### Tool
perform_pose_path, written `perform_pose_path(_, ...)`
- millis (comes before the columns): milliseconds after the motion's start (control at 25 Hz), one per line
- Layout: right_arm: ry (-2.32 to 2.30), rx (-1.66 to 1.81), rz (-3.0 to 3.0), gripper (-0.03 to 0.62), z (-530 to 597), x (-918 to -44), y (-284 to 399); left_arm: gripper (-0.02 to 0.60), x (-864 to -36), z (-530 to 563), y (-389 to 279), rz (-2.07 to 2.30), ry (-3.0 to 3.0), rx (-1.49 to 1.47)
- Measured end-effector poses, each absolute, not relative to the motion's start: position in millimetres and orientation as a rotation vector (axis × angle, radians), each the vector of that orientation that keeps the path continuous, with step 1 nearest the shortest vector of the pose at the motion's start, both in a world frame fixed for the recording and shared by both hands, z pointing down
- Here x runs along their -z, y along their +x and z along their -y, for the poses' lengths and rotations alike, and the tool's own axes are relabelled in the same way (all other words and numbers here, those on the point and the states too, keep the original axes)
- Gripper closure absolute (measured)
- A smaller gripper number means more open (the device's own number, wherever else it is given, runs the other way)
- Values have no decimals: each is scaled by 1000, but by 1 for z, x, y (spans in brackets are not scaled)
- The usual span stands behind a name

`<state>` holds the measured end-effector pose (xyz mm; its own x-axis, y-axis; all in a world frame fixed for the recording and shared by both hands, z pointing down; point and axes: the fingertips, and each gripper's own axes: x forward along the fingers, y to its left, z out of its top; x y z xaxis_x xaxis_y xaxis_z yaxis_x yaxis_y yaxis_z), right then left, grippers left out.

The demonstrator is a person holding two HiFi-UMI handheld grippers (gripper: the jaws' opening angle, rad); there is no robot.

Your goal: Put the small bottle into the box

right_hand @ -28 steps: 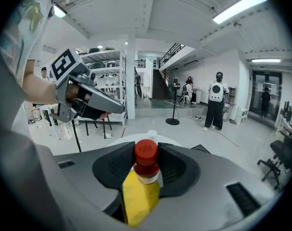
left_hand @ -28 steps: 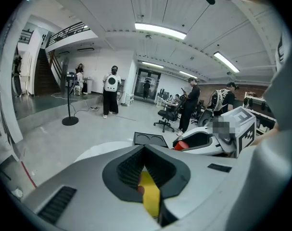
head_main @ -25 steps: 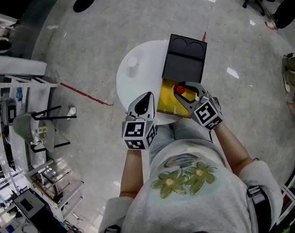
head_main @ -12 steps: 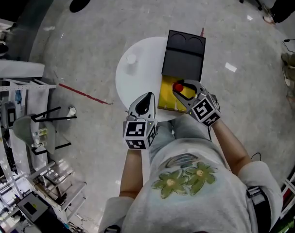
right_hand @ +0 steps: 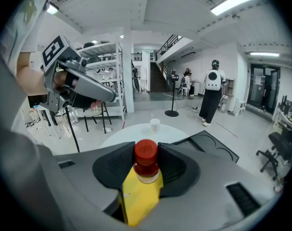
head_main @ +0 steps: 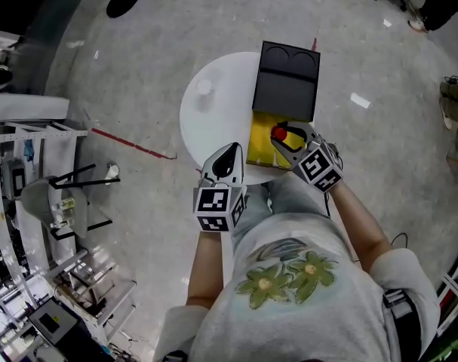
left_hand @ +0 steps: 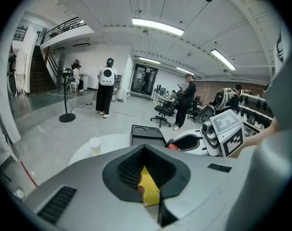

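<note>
Markings first: black-and-white square markers on the cubes of the right gripper [head_main: 283,136] and the left gripper [head_main: 229,152], and a flower print on the person's shirt [head_main: 287,276].

Clamped upright between the right gripper's pads: the small bottle [right_hand: 146,163], red cap on top, held over the yellow inside of the box [head_main: 259,145]. Cannot tell whether touching the box bottom.

Left gripper's jaws together on nothing, hovering at the near rim of the round white table [head_main: 213,130], just beside the box's near left corner.

Box open, with its black lid [head_main: 287,81] laid back away from the person and reaching past the table's far right edge.

Alone on the far left part of the table: a small white cup [head_main: 204,91], well apart from both grippers, with bare tabletop between it and the box.

All round the table, open grey floor. To the left, a red tape line [head_main: 134,148], then shelving [head_main: 32,172] farther out. Far behind, in the left gripper view, a standing person [left_hand: 106,88].
</note>
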<state>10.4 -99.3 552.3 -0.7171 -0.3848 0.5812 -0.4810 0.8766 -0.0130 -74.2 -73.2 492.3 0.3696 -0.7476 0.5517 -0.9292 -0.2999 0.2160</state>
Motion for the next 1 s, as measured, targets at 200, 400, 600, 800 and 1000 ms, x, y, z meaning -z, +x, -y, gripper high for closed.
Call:
perform_pose_path(200,601,-223,2439,441,94,-564,8,581,-495,66,-80,1452,2112,-480)
perform_pose_path(400,583,-238,2417,441,91,-578,9,581,-499,64,-79,1456,2101,-478)
perform_pose_path(600,562,-248,2404,441,88,-588,7,581,-499,62,-79,1453,2099,-479)
perform_pose_path(800,539,-247,2397,441,90,-598,5,581,-504,62,-78,1457,2091,-486)
perform_pose_path(1000,522,-261,2379,441,88,-605,7,581,-505,61,-77,1451,2082,-498)
